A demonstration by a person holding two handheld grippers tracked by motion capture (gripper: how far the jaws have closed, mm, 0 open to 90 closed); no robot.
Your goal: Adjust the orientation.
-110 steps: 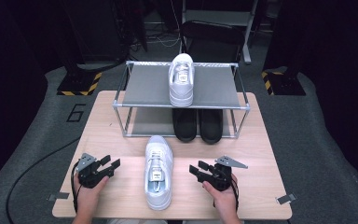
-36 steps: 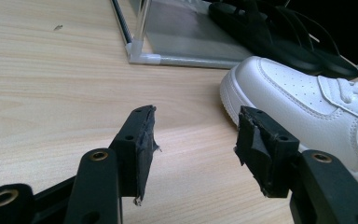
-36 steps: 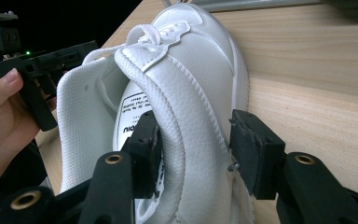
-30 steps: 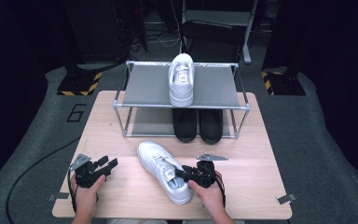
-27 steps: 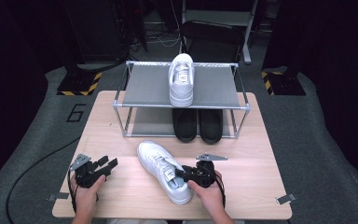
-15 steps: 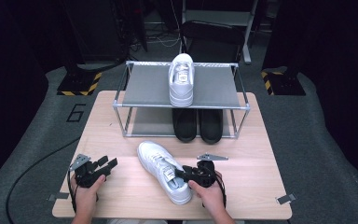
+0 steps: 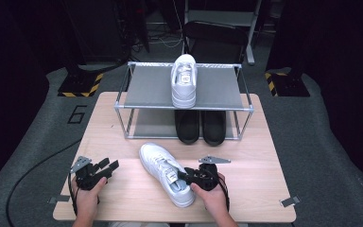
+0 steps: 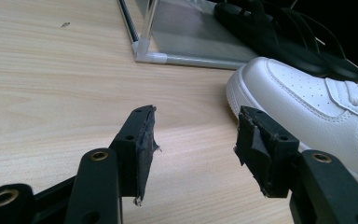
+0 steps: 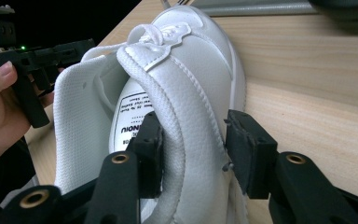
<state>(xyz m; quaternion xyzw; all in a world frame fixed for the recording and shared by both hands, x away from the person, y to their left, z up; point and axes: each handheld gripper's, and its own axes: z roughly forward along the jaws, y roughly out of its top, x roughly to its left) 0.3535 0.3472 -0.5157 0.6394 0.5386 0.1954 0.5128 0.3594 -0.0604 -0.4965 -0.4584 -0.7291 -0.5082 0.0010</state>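
The white shoe (image 7: pixel 166 173) lies slanted on the table (image 7: pixel 264 165), its heel hidden behind the right gripper (image 9: pixel 193 137), whose jaws have just been closing on the collar wall. The left gripper (image 8: pixel 193 144) rests open and empty beside the toe

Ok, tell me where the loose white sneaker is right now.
In the high view the white sneaker lies aslant on the table's near half, in front of the shoe rack, with the right gripper's jaws straddling its collar.
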